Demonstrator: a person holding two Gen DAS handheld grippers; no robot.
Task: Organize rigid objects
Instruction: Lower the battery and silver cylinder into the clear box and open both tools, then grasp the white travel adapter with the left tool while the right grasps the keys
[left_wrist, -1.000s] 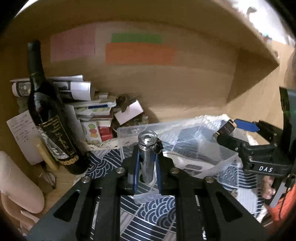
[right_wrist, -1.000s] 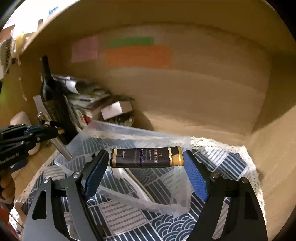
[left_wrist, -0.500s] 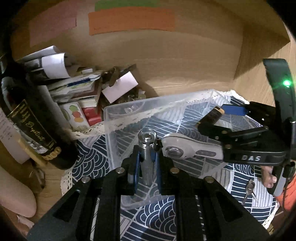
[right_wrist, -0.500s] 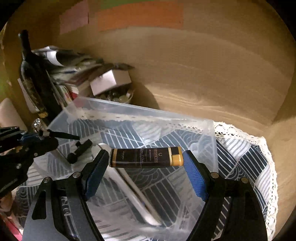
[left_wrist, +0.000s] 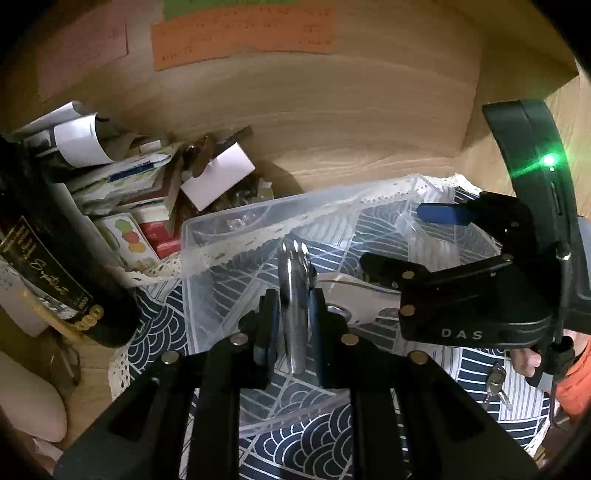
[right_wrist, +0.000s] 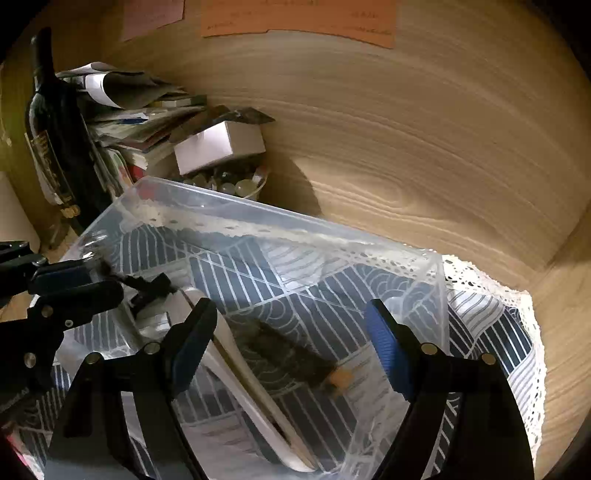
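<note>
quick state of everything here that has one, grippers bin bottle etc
left gripper: jaws just been opening, silver flashlight blurred between the pads, seemingly slipping free
right gripper: open, empty
dark gold-capped tube: lying in the bin, blurred
clear plastic bin: upright, open-topped
wine bottle: upright, outside the bin
green light: lit

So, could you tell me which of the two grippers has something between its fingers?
The left gripper: the silver flashlight stands between its jaws, which have just been opening. The right gripper is open and empty.
</note>
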